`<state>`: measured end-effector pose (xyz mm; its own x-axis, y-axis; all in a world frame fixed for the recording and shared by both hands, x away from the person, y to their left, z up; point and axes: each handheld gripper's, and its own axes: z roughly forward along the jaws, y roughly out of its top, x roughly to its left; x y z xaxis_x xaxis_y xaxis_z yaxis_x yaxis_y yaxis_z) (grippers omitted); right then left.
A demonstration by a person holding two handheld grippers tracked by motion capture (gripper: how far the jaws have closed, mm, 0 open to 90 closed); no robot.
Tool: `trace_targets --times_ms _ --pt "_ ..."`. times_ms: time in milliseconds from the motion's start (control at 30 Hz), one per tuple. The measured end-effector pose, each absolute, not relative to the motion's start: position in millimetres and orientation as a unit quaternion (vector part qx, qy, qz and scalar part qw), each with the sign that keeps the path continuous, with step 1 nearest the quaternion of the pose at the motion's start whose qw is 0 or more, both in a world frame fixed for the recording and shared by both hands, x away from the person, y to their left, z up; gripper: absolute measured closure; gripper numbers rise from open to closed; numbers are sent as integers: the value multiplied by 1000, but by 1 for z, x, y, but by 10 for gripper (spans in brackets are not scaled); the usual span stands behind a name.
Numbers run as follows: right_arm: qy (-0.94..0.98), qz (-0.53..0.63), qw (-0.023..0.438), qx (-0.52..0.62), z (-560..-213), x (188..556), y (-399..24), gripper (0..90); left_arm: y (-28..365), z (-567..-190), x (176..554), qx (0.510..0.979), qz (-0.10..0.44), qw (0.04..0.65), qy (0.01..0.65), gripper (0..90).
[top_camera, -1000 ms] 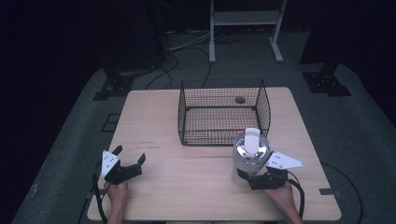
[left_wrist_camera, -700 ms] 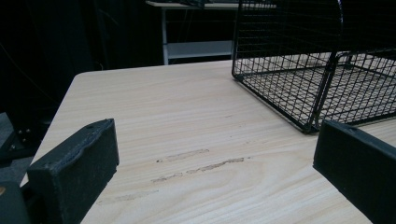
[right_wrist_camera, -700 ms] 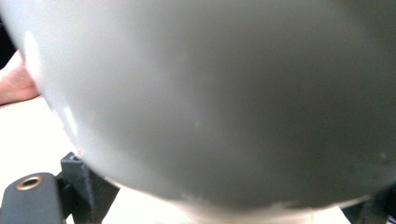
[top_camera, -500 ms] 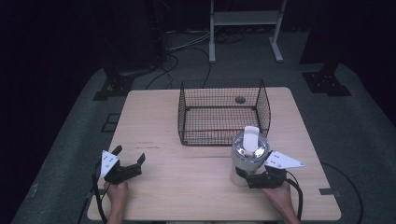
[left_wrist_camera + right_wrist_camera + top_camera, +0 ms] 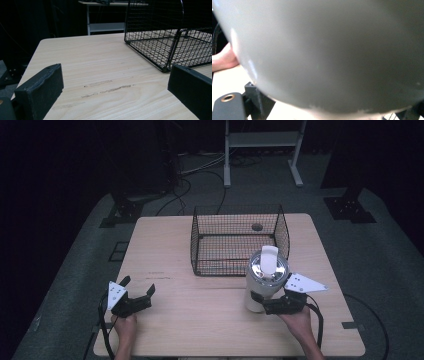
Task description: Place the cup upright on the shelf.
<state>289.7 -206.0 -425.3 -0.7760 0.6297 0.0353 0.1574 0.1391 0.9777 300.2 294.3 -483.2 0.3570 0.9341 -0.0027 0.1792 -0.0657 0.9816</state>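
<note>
A white jug (image 5: 260, 292) with a shiny metal lid (image 5: 269, 267) stands upright just in front of the black wire basket (image 5: 192, 242), at the right of the wooden table (image 5: 200, 320). My right gripper (image 5: 263, 306) is shut on the jug's lower body from the near side. In the right gripper view the jug's white wall (image 5: 324, 50) is very close, with one black jaw at the lower left. I cannot tell whether the jug's base touches the table. My left gripper (image 5: 138, 286) rests open at the table's near left with nothing between its jaws (image 5: 115, 85).
The wire basket (image 5: 160, 32) is empty and sits at the table's middle back. A person's hand (image 5: 223, 58) shows beyond the jug. Cables and a white stand (image 5: 262, 140) lie on the dark floor behind the table.
The right gripper and the jug have shifted slightly up the picture, toward the basket. The left gripper has stayed still.
</note>
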Motion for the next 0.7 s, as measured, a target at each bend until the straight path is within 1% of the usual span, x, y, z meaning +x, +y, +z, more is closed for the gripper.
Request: trace_targets --times_ms 267,500,700 --pt "725 606 199 261 -407 298 -204 95 294 -483 300 634 360 527 438 0" --pt "718 615 205 252 -381 310 -203 95 295 -483 300 634 360 526 437 0" --pt "721 614 206 247 -366 319 -202 95 295 -483 300 633 360 527 438 0"
